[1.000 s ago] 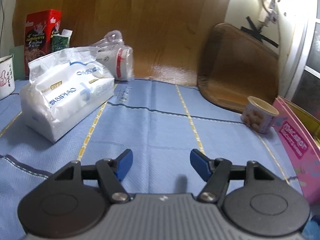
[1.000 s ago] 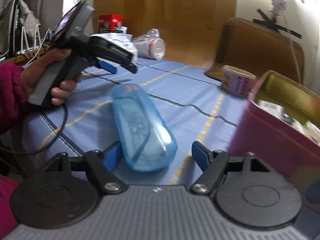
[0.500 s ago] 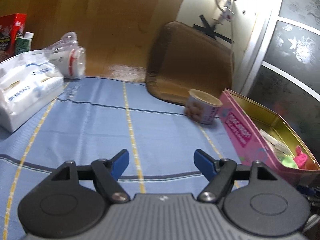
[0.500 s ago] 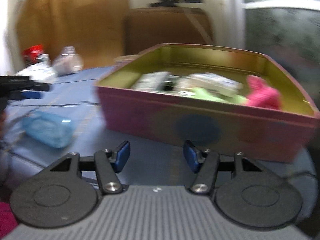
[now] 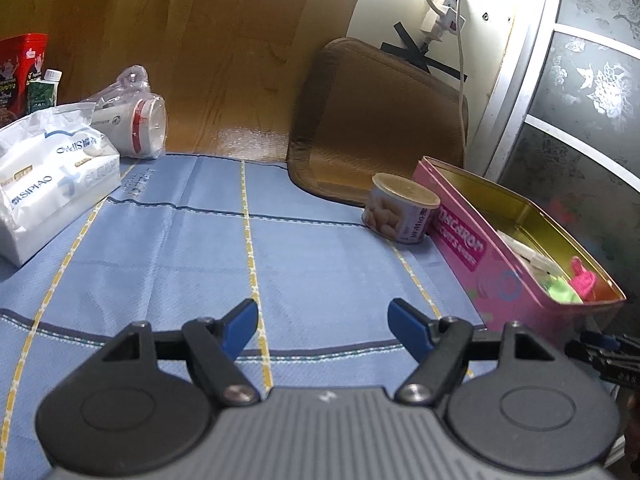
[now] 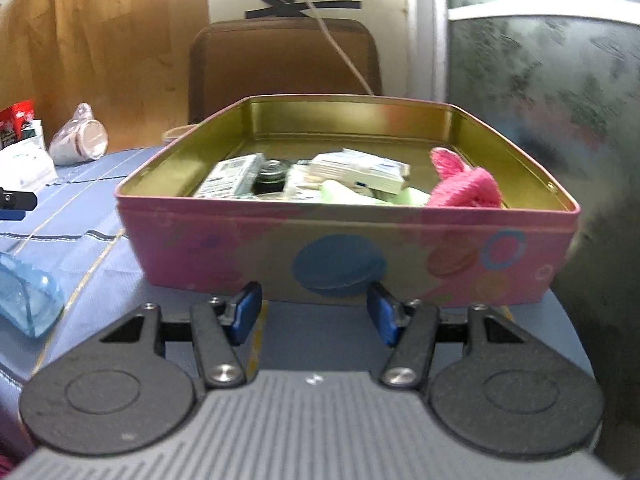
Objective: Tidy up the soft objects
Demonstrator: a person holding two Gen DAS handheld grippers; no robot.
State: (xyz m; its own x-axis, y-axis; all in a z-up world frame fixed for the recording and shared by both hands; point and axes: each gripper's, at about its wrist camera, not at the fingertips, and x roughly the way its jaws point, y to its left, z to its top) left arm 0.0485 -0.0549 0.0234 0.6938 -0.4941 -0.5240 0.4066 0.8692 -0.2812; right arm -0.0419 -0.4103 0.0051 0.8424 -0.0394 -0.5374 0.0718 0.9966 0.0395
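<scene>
A pink tin box stands open right in front of my right gripper, which is open and empty, just short of the box's near wall. Inside lie a pink knitted soft thing, a light green soft thing, paper packets and a small dark jar. In the left wrist view the tin sits at the right, pink thing inside. My left gripper is open and empty above the blue tablecloth. A white tissue pack lies far left.
A round can stands beside the tin's far end. A brown tray leans on the wall. A bagged cup and red box sit at back left. A clear blue case lies left of the tin.
Both grippers swung right. The right one left the blue case and now faces the tin close up. The left view turned from the tissue pack toward the can and tin.
</scene>
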